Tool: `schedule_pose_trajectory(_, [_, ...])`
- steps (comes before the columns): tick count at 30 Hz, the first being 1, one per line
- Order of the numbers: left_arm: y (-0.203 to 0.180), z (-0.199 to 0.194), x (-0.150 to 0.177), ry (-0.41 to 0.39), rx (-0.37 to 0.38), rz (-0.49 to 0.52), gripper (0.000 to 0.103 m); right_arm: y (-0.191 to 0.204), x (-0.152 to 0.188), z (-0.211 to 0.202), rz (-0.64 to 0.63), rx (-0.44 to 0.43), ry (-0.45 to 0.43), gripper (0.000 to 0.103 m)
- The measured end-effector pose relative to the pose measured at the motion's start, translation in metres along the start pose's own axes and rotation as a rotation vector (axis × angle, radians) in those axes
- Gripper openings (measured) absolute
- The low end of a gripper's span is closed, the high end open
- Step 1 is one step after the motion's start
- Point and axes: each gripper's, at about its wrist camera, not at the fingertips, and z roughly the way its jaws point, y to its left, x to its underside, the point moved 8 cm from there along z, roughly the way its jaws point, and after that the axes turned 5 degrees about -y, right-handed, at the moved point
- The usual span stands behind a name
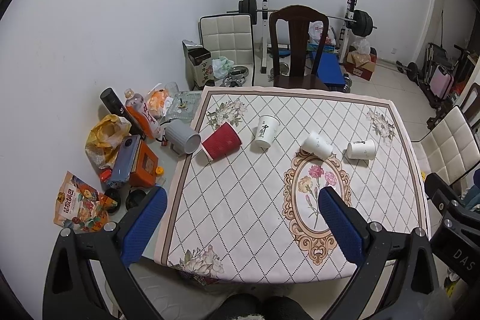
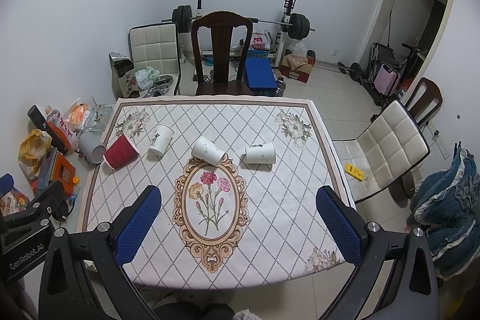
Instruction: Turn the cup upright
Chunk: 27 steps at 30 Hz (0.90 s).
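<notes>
The left gripper [image 1: 243,227] and right gripper [image 2: 238,225] both hang wide open above the near edge of the flowery tablecloth [image 2: 270,230], holding nothing. Far ahead, four paper cups lie tipped over in a row. The white paper cup [image 2: 260,153] at the right end lies sideways, nearest the right gripper.

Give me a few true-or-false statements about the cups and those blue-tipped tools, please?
1. Every cup on the table lies on its side. True: the red cup, the grey cup and three white cups, e.g., are all tipped over.
2. The left tool grips a white cup. False: its jaws are wide apart and empty.
3. The right tool is open and holds nothing. True.
4. The red cup sits at the right end of the row. False: a white cup does; the red one is near the left end.
5. A dark wooden chair stands behind the table. True.
</notes>
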Motion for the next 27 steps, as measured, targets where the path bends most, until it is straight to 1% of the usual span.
schedule_pose_trajectory(27, [-0.0004, -0.0027, 0.0026, 0.002, 0.005, -0.002, 0.103, 0.0063, 0.0015, -0.0021, -0.005, 0.002, 0.004, 0.103])
